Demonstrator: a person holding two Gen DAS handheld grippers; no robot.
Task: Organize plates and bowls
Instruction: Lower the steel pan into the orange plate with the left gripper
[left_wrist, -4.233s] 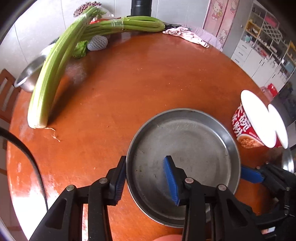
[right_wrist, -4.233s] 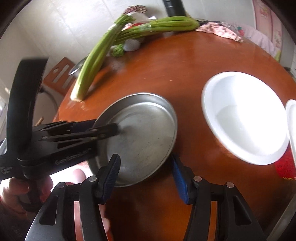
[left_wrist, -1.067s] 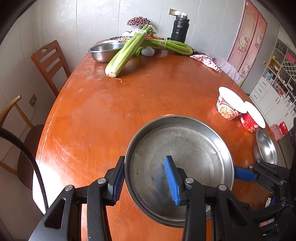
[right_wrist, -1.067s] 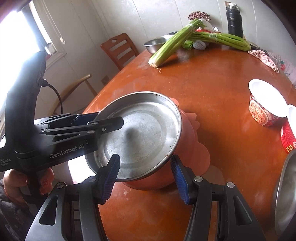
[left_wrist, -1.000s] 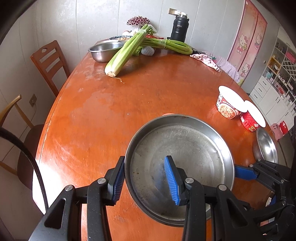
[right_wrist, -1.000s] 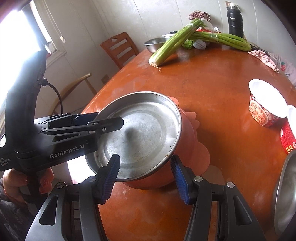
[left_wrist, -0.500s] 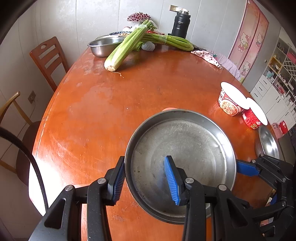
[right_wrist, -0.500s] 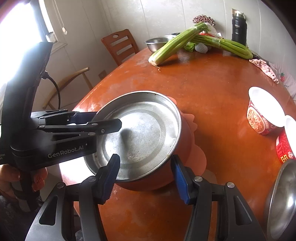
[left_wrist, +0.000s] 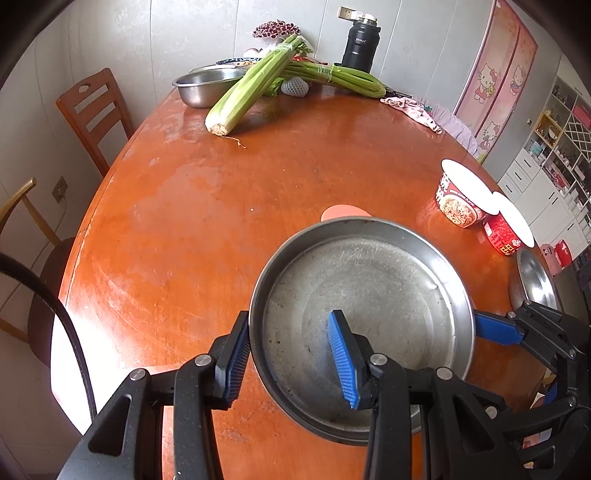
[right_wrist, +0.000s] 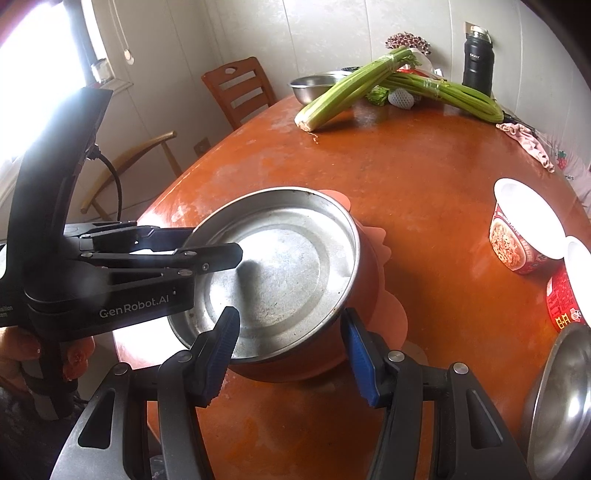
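A scratched steel plate (left_wrist: 369, 295) (right_wrist: 280, 266) sits nested in an orange bowl (right_wrist: 369, 280) with a petal-shaped rim, near the table's front left edge. In the left wrist view only a bit of that orange rim (left_wrist: 345, 212) peeks out behind the plate. My left gripper (left_wrist: 290, 358) (right_wrist: 210, 245) is shut on the plate's near rim, one pad outside and one inside. My right gripper (right_wrist: 290, 347) is shut across the stack's side, one pad inside the plate and one outside the orange bowl. Whether the stack rests on the table I cannot tell.
On the round orange-brown table (left_wrist: 221, 221), two instant noodle cups (left_wrist: 461, 199) and a second steel plate (right_wrist: 561, 398) stand at the right. Celery (left_wrist: 255, 85), a steel bowl (left_wrist: 207, 86), a black flask (left_wrist: 358, 44) and a pink cloth (left_wrist: 413, 110) lie at the back. Wooden chairs (left_wrist: 92, 110) stand left.
About four seconds ago the plate lay alone on the table next to a white bowl; now it sits in the orange bowl. Over the last second only the right view rolled slightly.
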